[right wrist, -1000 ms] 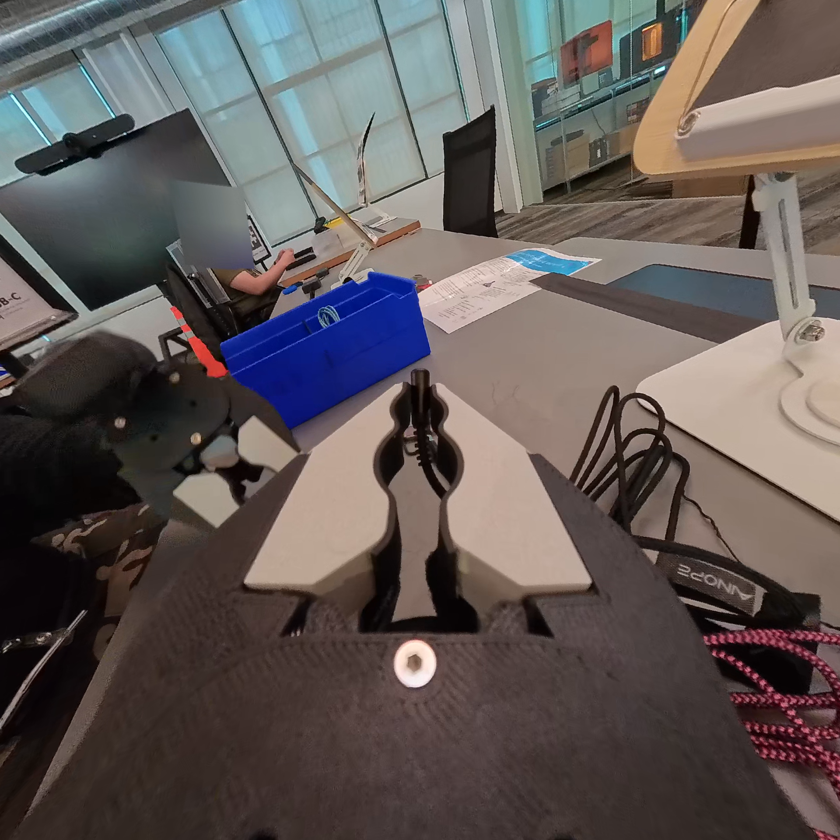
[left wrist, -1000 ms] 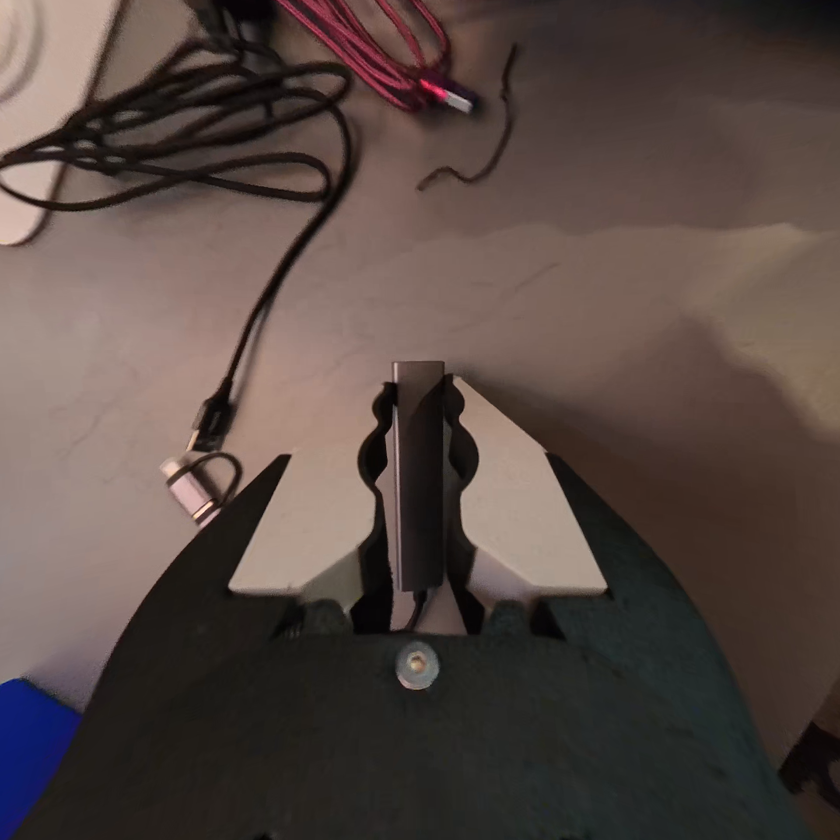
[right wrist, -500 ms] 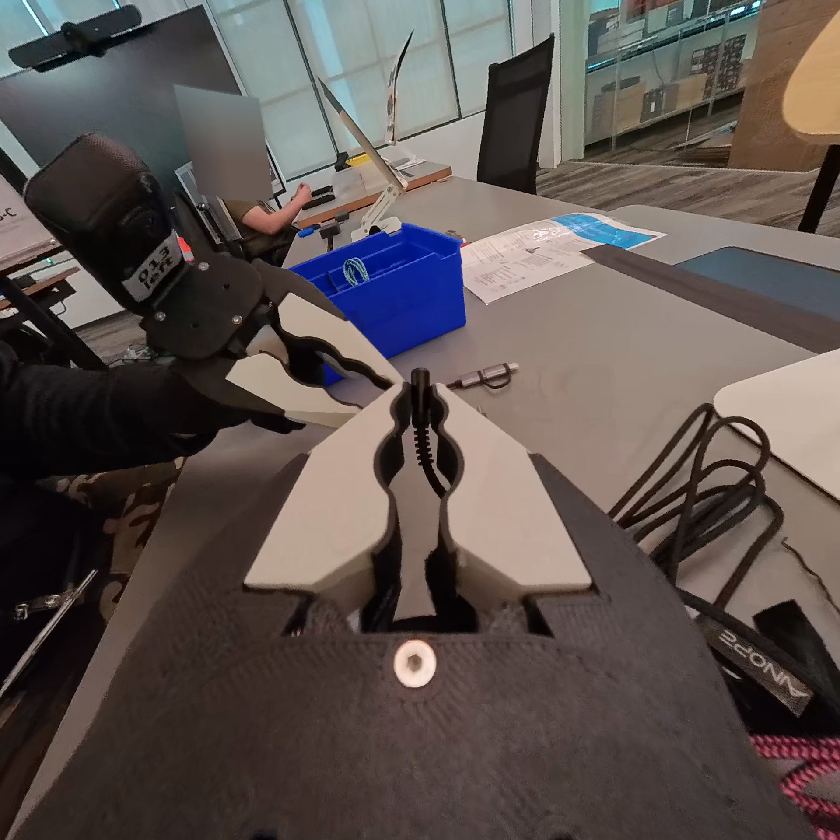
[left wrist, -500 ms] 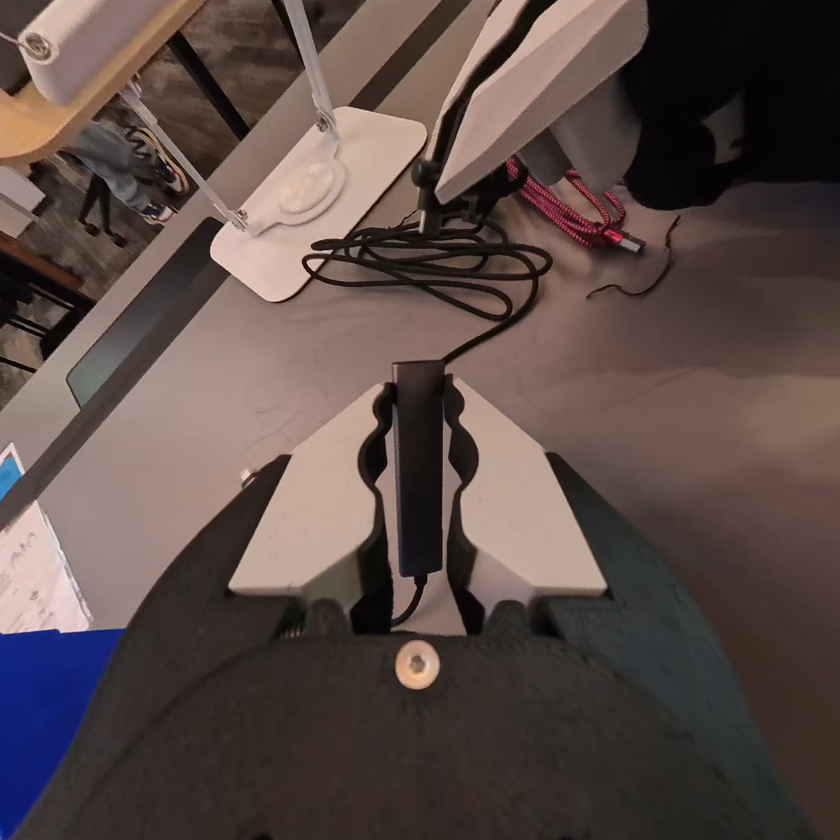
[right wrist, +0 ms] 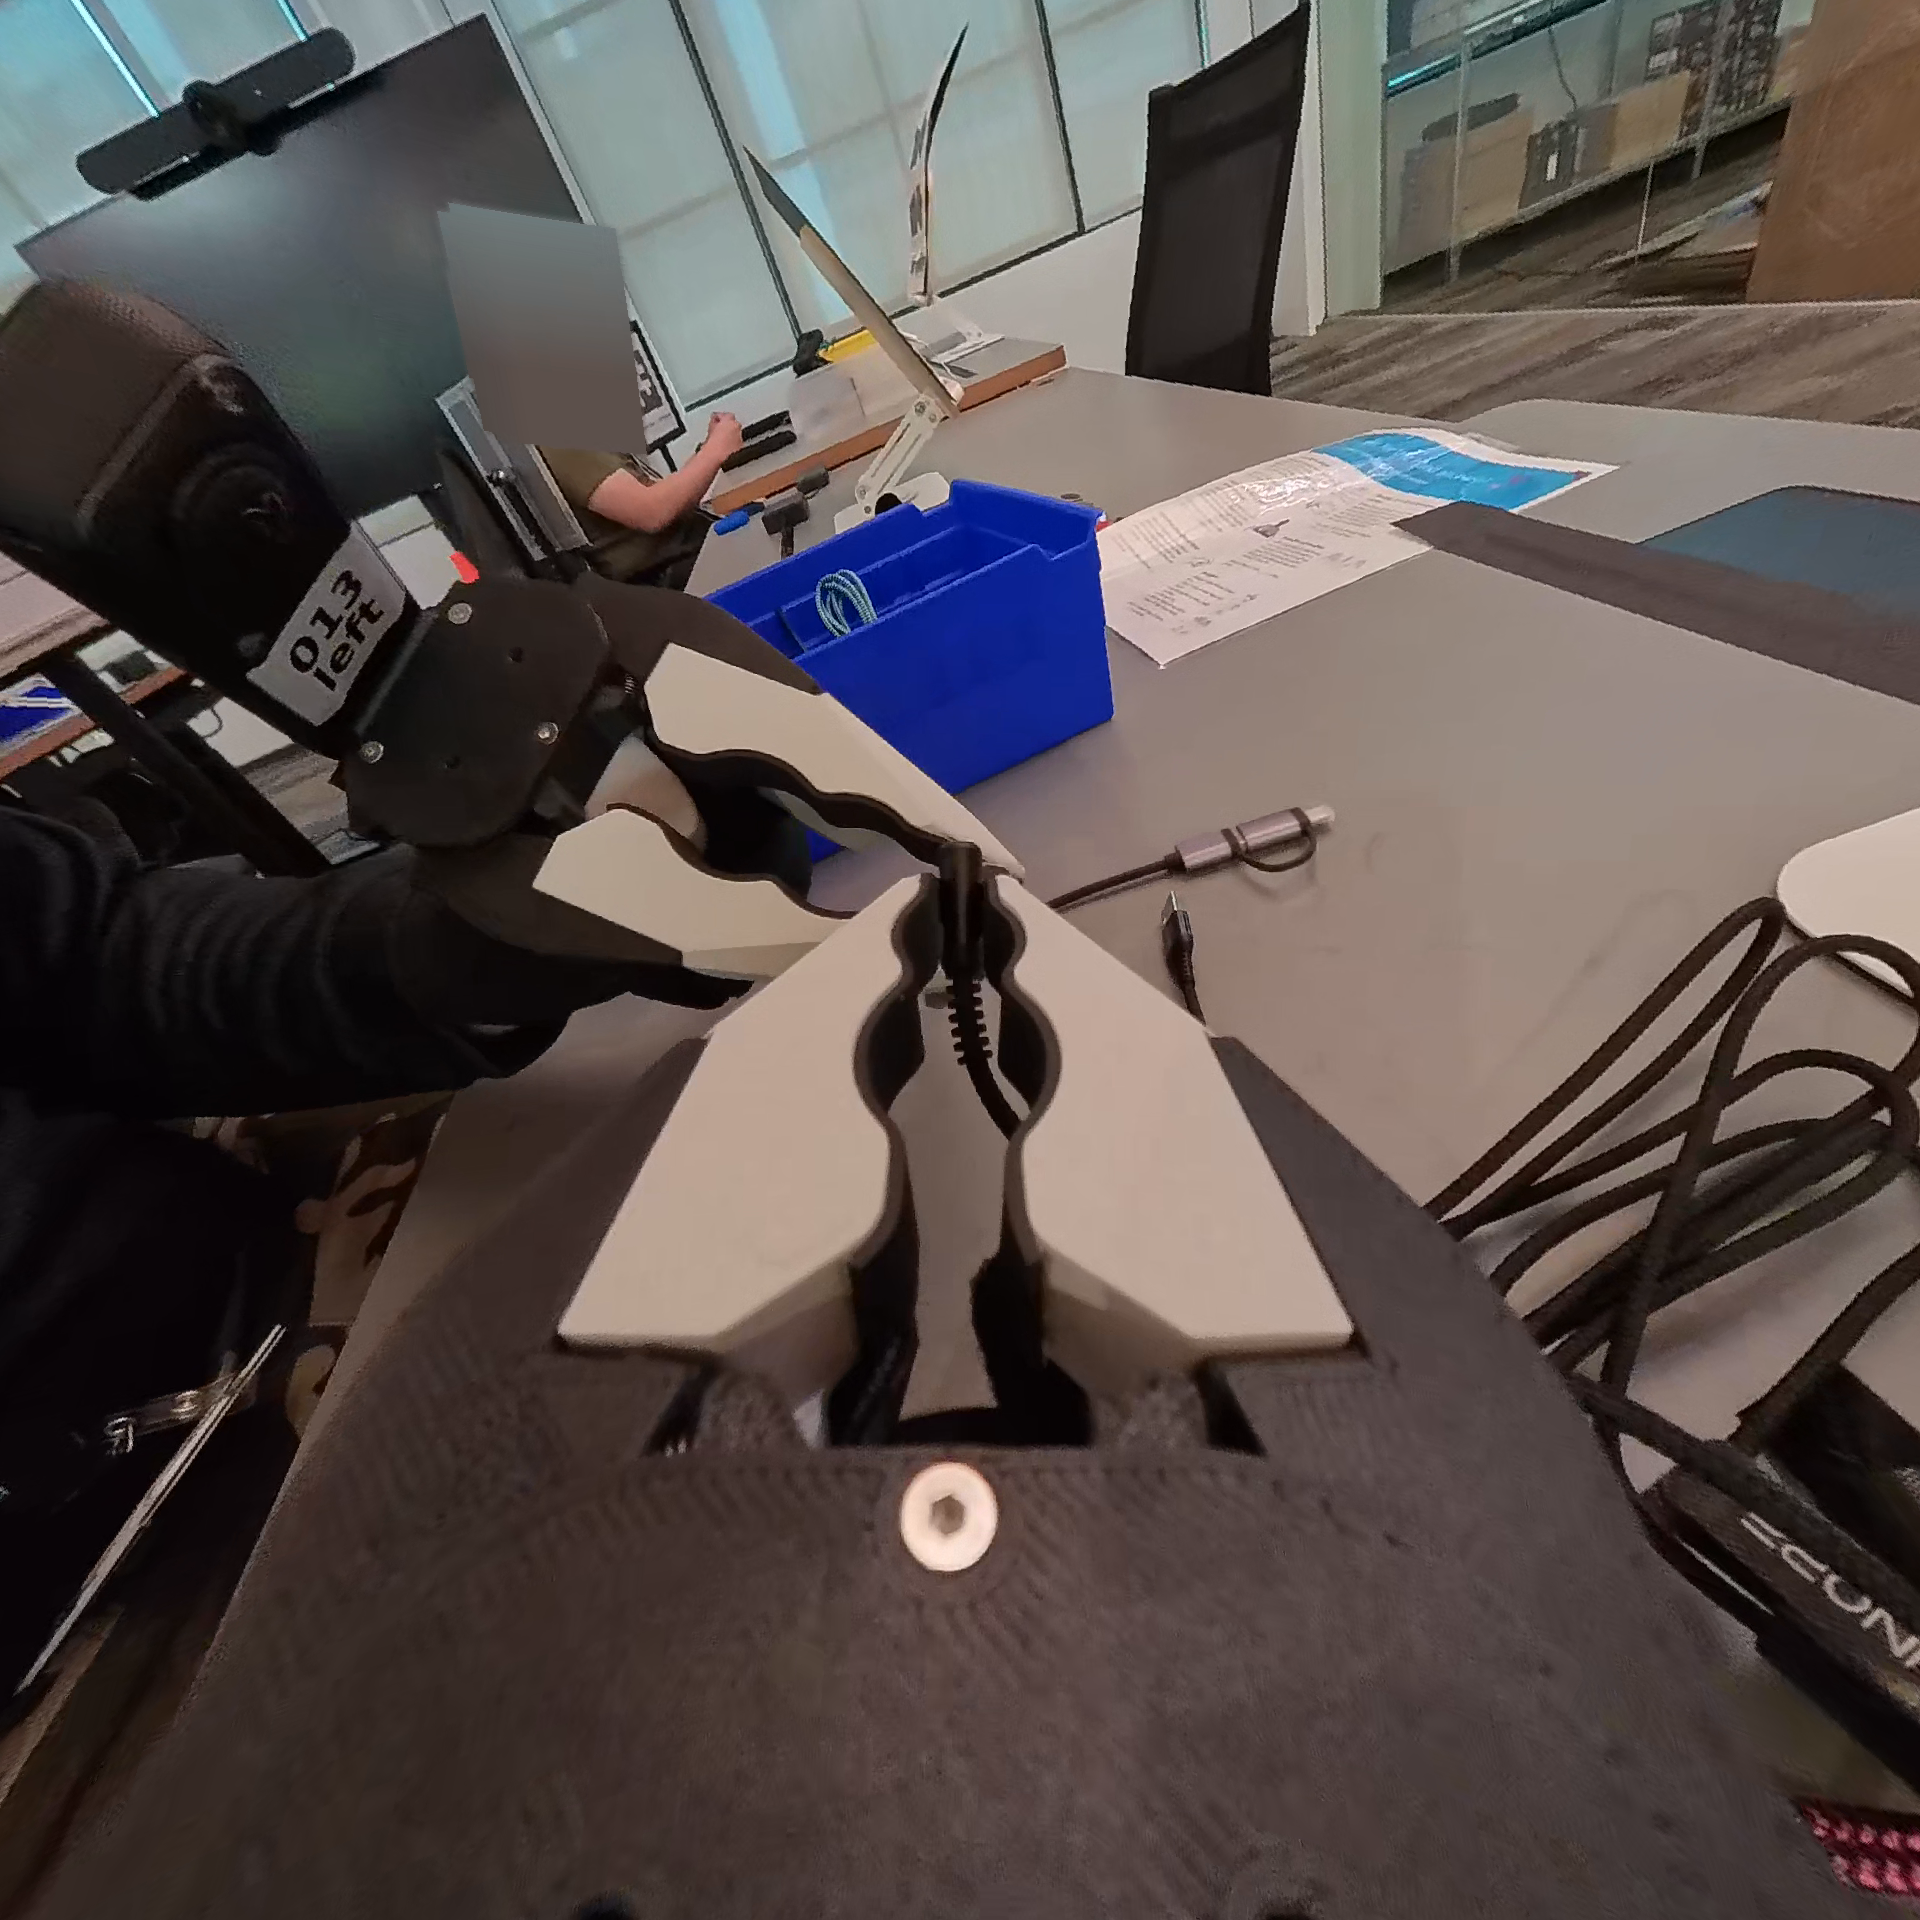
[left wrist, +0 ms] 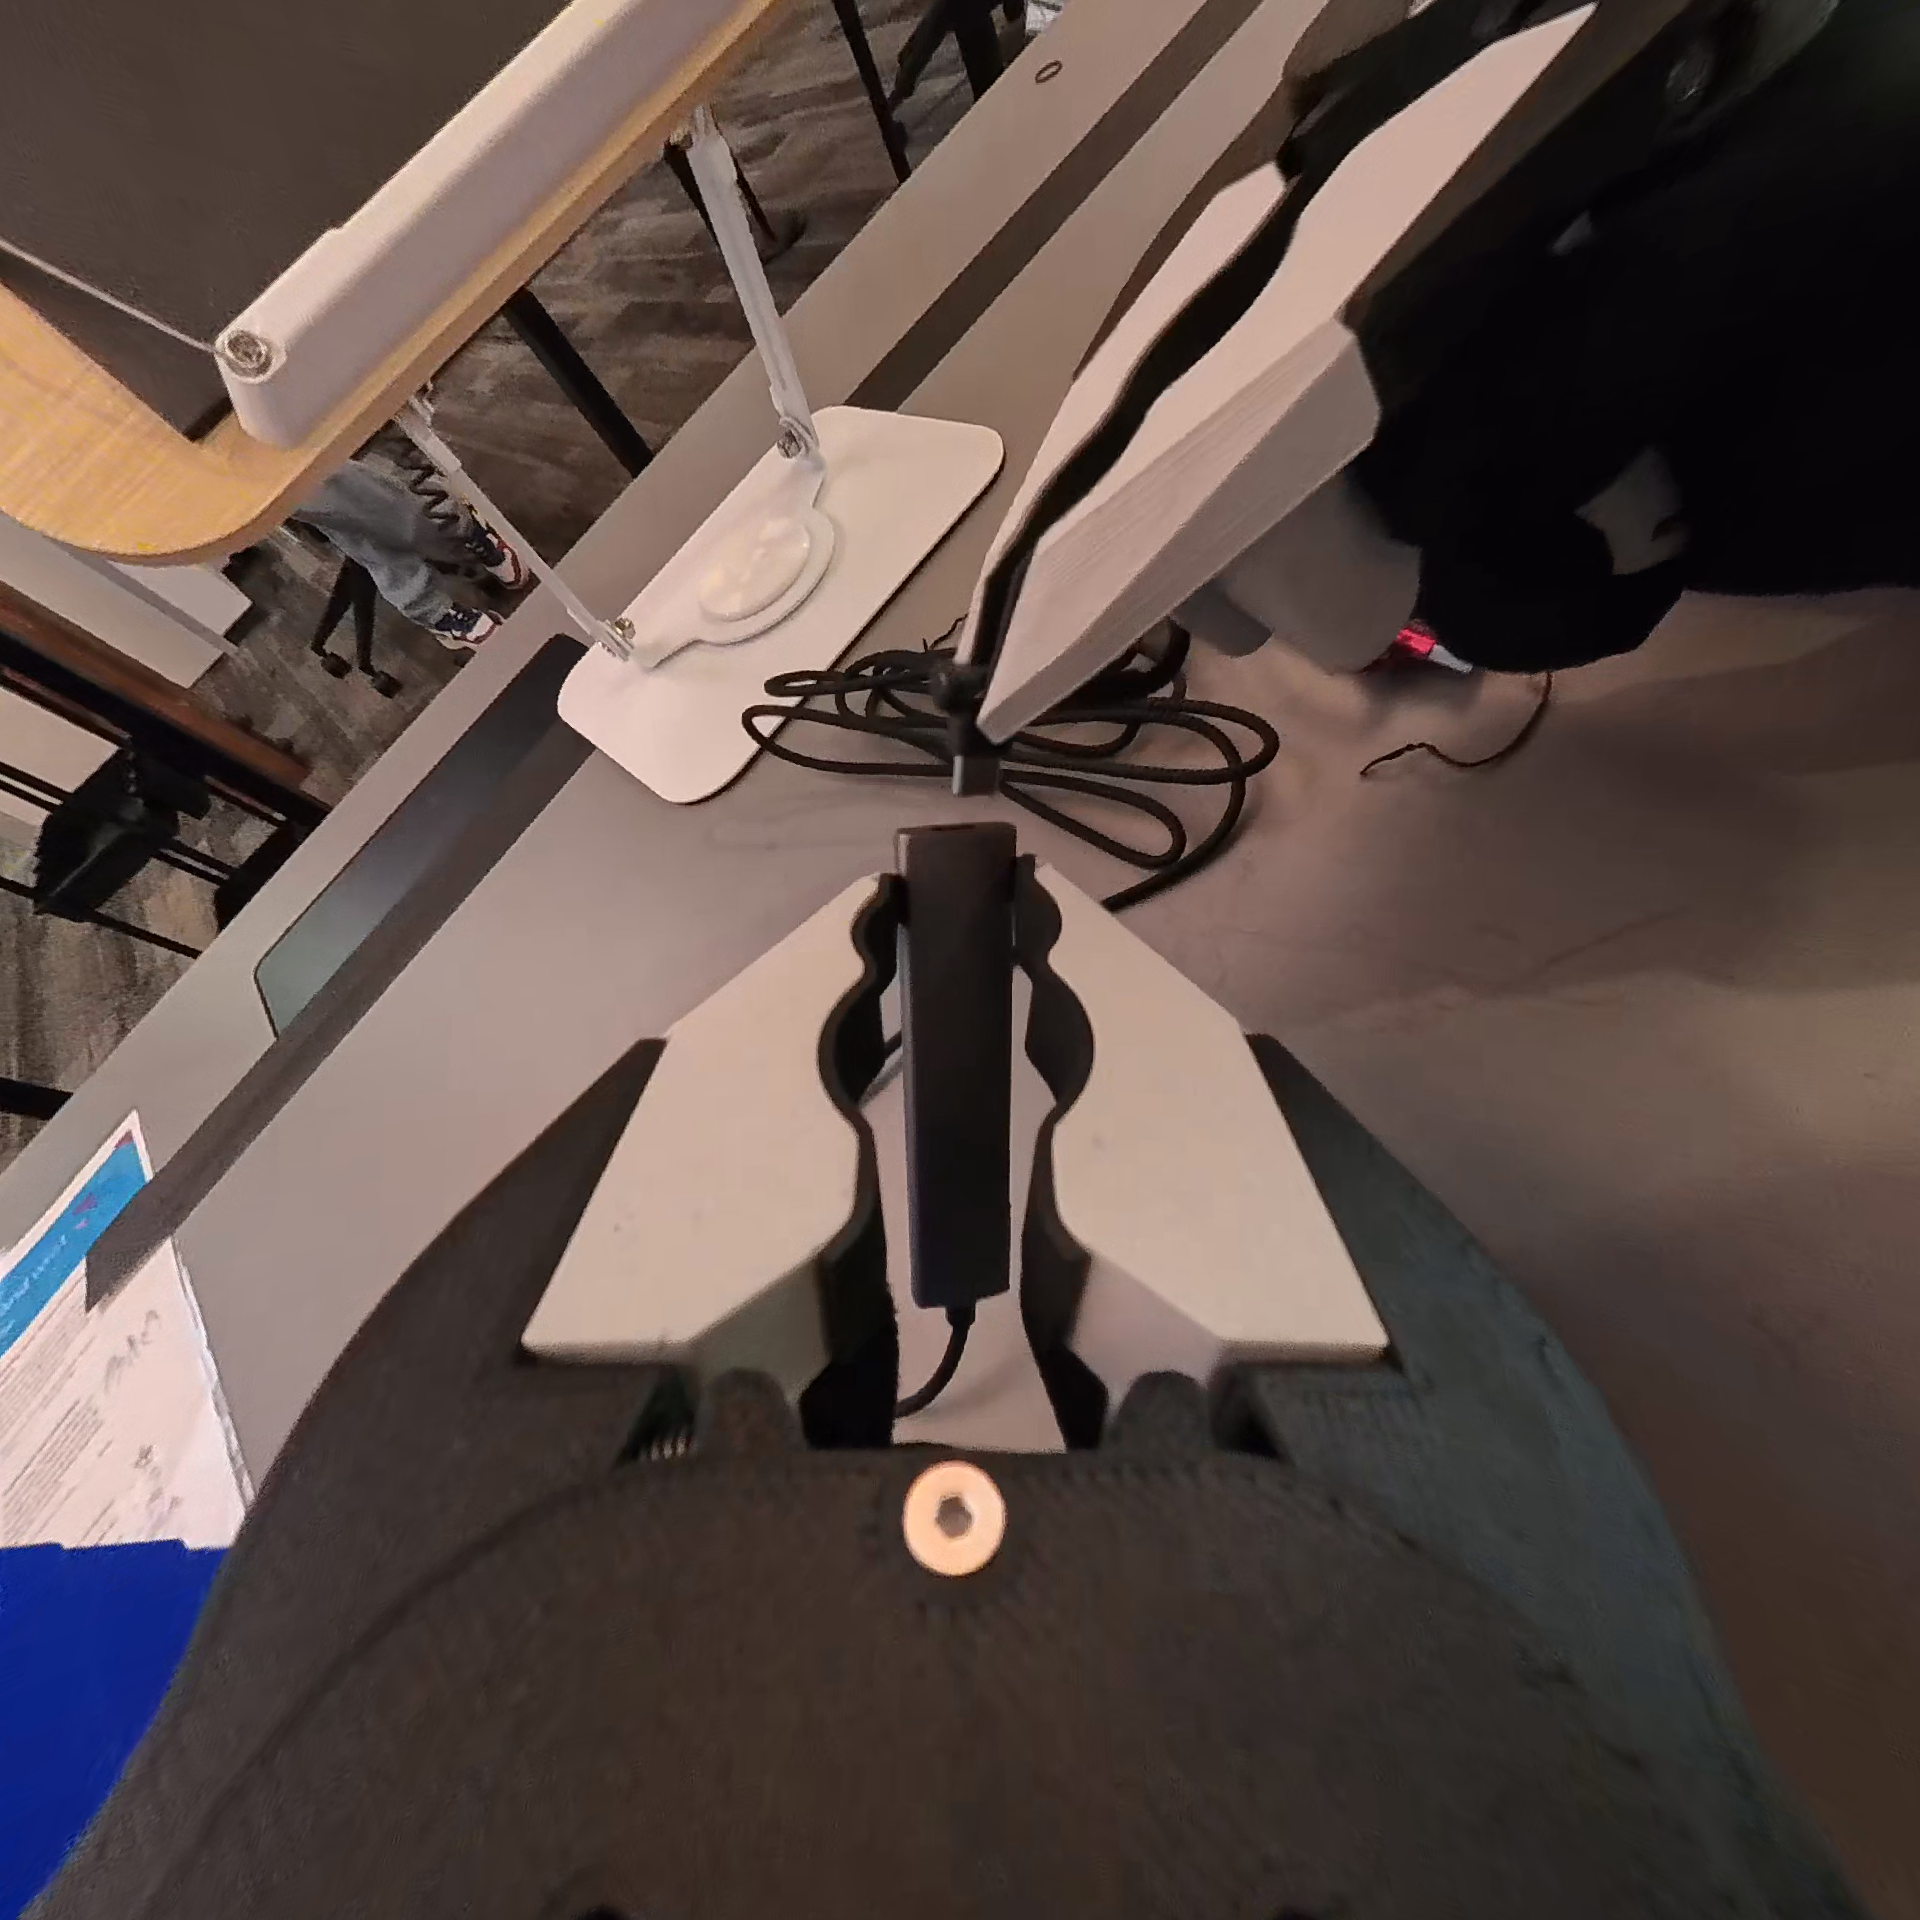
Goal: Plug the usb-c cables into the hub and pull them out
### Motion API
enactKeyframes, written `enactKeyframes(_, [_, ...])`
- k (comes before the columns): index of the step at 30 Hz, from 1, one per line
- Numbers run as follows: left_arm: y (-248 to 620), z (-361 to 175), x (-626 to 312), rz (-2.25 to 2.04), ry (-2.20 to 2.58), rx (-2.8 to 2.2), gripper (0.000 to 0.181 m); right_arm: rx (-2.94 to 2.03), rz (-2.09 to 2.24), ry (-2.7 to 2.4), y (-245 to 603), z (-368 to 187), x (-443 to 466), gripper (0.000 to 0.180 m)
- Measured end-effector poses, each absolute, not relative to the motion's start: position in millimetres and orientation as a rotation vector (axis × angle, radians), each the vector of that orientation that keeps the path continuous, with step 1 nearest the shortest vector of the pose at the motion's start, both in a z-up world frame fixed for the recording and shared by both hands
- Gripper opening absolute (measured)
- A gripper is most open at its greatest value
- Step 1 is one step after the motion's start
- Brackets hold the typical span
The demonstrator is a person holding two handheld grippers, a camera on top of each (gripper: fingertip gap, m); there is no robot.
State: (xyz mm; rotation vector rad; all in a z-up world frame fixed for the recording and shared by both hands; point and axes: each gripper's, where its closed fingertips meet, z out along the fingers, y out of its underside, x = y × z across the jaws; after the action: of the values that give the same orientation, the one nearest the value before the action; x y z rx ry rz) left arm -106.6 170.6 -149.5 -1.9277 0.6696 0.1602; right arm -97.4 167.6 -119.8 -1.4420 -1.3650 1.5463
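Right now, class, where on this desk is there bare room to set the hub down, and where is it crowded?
Bare grey table lies between the blue bin, the printed sheet and the grey adapter. It is crowded by the black cable coil and white stand base.

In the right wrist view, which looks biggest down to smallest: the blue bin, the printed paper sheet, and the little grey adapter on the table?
As they appear:
1. Blue bin
2. Printed paper sheet, close behind; it lies farther off, so its true rank is unsure
3. Grey adapter, clearly smallest
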Motion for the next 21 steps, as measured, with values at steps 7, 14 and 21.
enactKeyframes(7, [170.3, -145.4, -103.2, 0.194, 0.693, -1.907, 0.020, -1.467, 1.558, -1.356, 167.8, -122.7, -98.7, 0.005])
enactKeyframes(14, [171.7, -146.6, -100.1, 0.233, 0.712, -1.901, 0.020, -1.516, 1.578, -1.326, 172.5, -124.6, -97.5, 0.005])
enactKeyframes(21, [173.8, -148.9, -100.7, 0.300, 0.737, -1.902, 0.020, -1.534, 1.607, -1.311, 171.7, -124.5, -97.9, 0.005])
